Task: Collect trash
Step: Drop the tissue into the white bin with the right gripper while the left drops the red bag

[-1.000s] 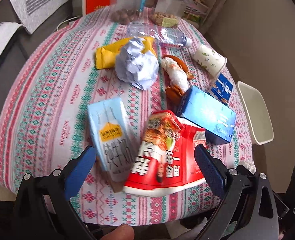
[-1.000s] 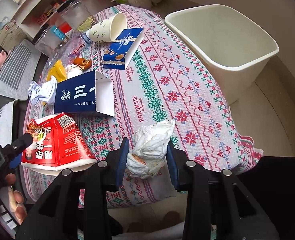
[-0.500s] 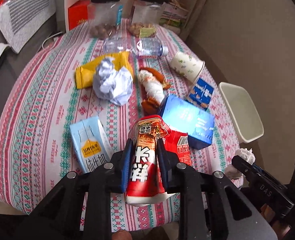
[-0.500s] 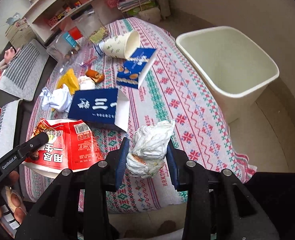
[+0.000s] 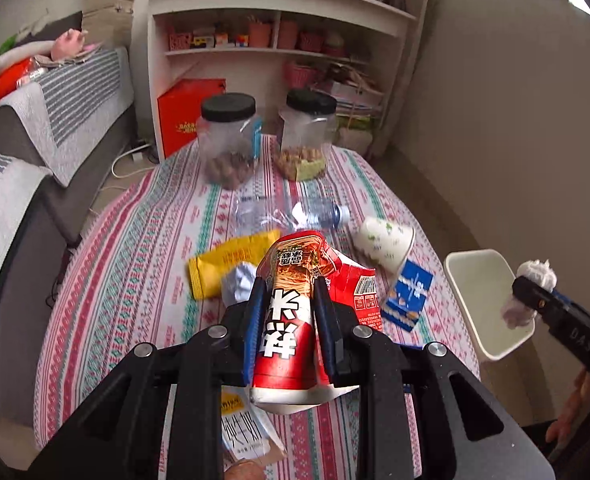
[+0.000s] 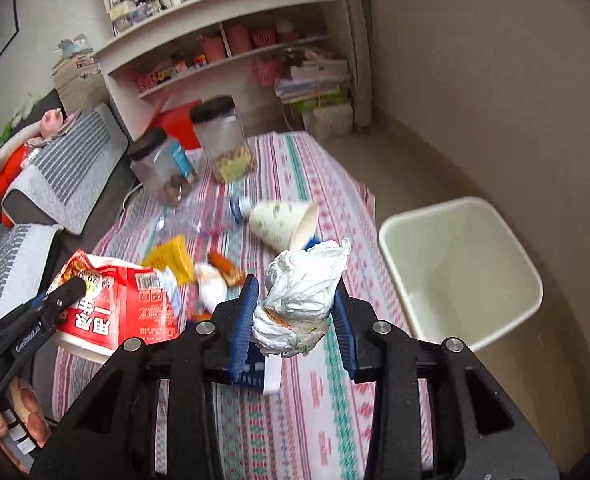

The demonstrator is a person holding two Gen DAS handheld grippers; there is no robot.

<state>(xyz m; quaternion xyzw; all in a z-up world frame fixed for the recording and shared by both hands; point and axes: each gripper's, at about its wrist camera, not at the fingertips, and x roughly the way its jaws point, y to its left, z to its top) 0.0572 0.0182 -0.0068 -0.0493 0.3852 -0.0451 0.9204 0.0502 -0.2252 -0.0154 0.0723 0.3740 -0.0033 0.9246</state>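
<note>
**Red noodle cup and white wad lifted together**

Red crushed noodle cup was clamped in the left gripper above the tablecloth; a soiled tissue wad was pinched by the right gripper, left of the white bin.

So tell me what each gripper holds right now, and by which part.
The left gripper squeezes the crushed red instant-noodle cup across its sides. The right gripper clamps the crumpled white tissue wad at its lower half.
</note>
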